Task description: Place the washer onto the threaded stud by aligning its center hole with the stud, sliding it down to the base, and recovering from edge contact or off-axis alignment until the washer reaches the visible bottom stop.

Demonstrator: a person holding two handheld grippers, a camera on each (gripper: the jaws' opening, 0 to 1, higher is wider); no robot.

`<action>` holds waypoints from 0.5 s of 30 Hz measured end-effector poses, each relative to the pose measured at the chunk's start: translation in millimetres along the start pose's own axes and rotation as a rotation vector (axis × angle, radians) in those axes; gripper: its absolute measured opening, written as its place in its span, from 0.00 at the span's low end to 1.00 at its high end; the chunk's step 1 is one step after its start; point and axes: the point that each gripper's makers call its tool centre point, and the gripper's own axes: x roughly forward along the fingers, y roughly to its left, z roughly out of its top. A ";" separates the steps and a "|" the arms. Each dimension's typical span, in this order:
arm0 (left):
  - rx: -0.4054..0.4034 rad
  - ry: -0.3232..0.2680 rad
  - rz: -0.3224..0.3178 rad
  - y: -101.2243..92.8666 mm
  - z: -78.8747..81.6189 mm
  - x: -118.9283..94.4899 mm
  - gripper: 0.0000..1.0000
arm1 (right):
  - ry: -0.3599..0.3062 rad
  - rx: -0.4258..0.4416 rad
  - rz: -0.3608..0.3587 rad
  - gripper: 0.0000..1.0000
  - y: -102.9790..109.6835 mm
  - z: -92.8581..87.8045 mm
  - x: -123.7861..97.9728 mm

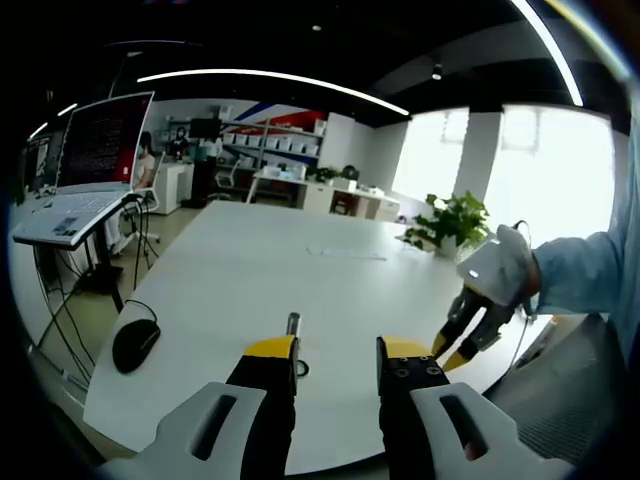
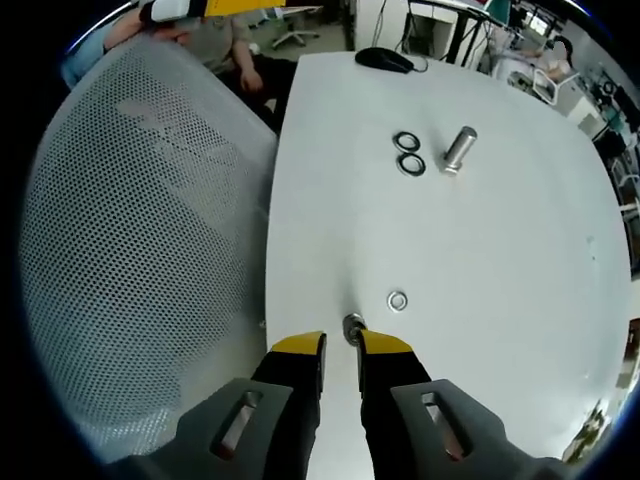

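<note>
An open office, strip lights overhead, and a broad white worktop carries everything. A mesh chair back looms off its near edge in the right gripper view.

The right gripper comes down over the surface with a washer sitting right at its yellow tips, around 12 o'clock from the jaws. The jaws stand close together, but whether they actually pinch the washer I cannot tell; the ring may just lie on the worktop in front of them. A second, loose washer lies just beyond, toward 1 o'clock.

Further up at 1 o'clock, well apart, sits the threaded stud, leaning in this fisheye picture, with two dark rings just beside it. That is the line that matters: the washer has to travel away from the right gripper toward 1 o'clock and arrive with its hole over the stud's axis.

In the left gripper view, the left gripper hovers with jaws parted and nothing between them, the stud upright at 11 o'clock just past its tips. The left is nearer the stud; the right gripper enters at 3 o'clock. A mouse rests at 9 o'clock.
</note>
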 end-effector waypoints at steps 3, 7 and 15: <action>0.000 0.001 0.000 0.2 -0.2 0.1 0.29 | -0.011 0.007 -0.003 0.15 -1.4 2.2 -0.6; 0.000 0.000 0.000 0.2 -0.2 0.1 0.29 | -0.007 0.005 -0.006 0.15 -3.2 1.5 0.8; -0.001 0.000 0.001 0.5 -0.2 -0.3 0.29 | -0.008 0.003 -0.006 0.15 -3.5 1.9 0.2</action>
